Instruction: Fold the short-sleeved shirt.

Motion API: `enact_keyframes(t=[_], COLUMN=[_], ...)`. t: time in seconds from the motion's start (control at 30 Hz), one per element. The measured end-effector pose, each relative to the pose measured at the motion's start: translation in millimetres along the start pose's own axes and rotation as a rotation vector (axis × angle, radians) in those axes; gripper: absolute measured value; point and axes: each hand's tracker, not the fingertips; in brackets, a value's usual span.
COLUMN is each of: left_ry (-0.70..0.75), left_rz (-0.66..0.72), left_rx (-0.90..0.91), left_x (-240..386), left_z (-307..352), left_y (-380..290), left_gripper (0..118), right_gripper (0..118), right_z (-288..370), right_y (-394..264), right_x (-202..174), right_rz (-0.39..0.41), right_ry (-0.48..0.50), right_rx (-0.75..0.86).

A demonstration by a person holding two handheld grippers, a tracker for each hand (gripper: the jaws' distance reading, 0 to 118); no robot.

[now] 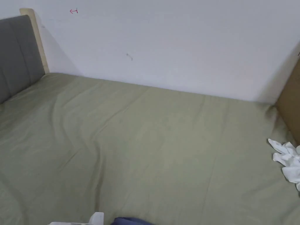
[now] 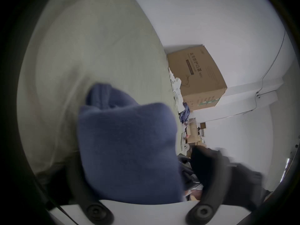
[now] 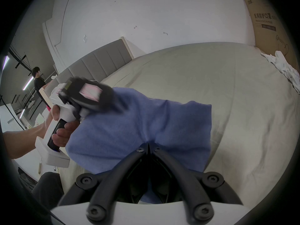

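The bed [image 1: 140, 146] runs along the wall [image 1: 175, 44] behind it, headboard [image 1: 16, 52] at its left end, box [image 1: 290, 108] at its right end with a rag [image 1: 288, 161] before it, and the shirt [image 3: 146, 127] hangs over the near edge between the left gripper [image 3: 90, 97] and right gripper [image 3: 148, 147].

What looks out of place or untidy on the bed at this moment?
A crumpled white cloth lies bunched at the bed's right edge beside the cardboard box. The blue shirt hangs bunched between the right gripper and left gripper, not spread flat.
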Motion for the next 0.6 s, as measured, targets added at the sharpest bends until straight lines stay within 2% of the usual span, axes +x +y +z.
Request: enact_keyframes(t=[0.03, 0.07, 0.13, 0.17, 0.23, 0.3, 0.37, 0.47, 0.57, 0.6], left_ry=[0.082, 0.184, 0.052, 0.078, 0.119, 0.177, 0.262, 0.432, 0.603, 0.709], left_rz=[-0.043, -0.079, 0.052, 0.053, 0.056, 0.018, -0.064, -0.202, -0.203, -0.246], left_rx=[-0.037, -0.035, -0.003, -0.003, -0.021, -0.046, -0.093, -0.140, -0.152, -0.192], left_x=[4, 5, 0, 0, -1, 8, 21, 28, 18, 15], left_z=[-5, -6, 4, 6, 15, 26, 43, 97, 174, 197], left_y=[-2, -5, -3, -2, 3, 10, 23, 51, 80, 87], left_gripper=[53, 52, 45, 42, 39, 39, 39, 39, 39, 38], right_gripper=[0, 0, 2, 5, 14, 27, 28, 28, 28, 28], right_z=[1, 2, 5, 6, 12, 22, 35, 60, 76, 80], right_y=[0, 0, 0, 1, 2, 5, 9, 7, 2, -1], right_x=[0, 1, 6, 6, 6, 5, -2, -20, -38, -44], right_rz=[-0.002, -0.009, -0.041, -0.049, -0.077, -0.141, -0.168, -0.113, -0.082, -0.073], right_ry=[-0.001, -0.009, 0.015, 0.018, 0.041, 0.085, 0.081, 0.067, 0.091, 0.096], right_rx=[0.002, 0.002, 0.017, 0.021, 0.033, 0.021, -0.008, 0.043, 0.043, 0.041])
